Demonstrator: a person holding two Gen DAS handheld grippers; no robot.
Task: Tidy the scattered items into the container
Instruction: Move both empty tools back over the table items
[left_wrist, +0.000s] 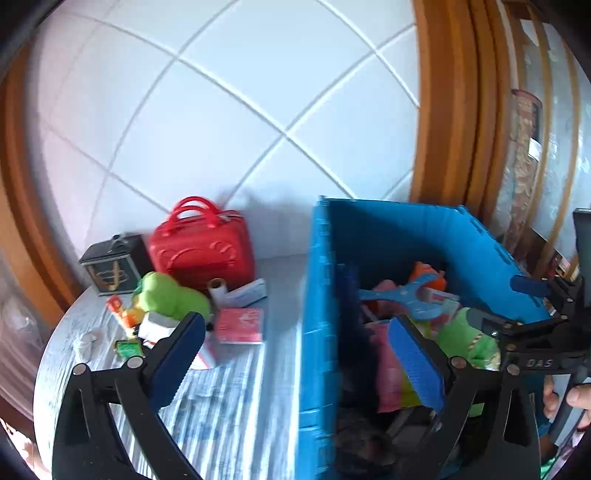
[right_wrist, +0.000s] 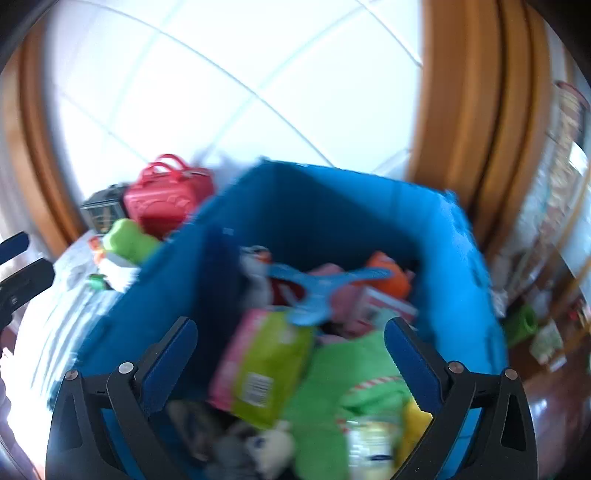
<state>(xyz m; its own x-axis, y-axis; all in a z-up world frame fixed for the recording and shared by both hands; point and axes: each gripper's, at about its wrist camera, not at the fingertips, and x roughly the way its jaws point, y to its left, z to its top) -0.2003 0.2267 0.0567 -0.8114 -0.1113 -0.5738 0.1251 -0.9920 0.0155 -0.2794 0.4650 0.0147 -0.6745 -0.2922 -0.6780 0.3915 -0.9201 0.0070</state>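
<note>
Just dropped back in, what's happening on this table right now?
A person is tidying loose items into the blue crate, one tool in each hand. Both the left tool and right tool are open and hold nothing. The crate already holds plenty, including a blue slingshot-shaped toy and a pink and green packet. Still out on the table are a red handbag-style case, a dark box, a green plush toy and some small packets.

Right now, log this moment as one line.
left gripper open, empty | right gripper open, empty | blue crate part-filled | red case still on table
</note>
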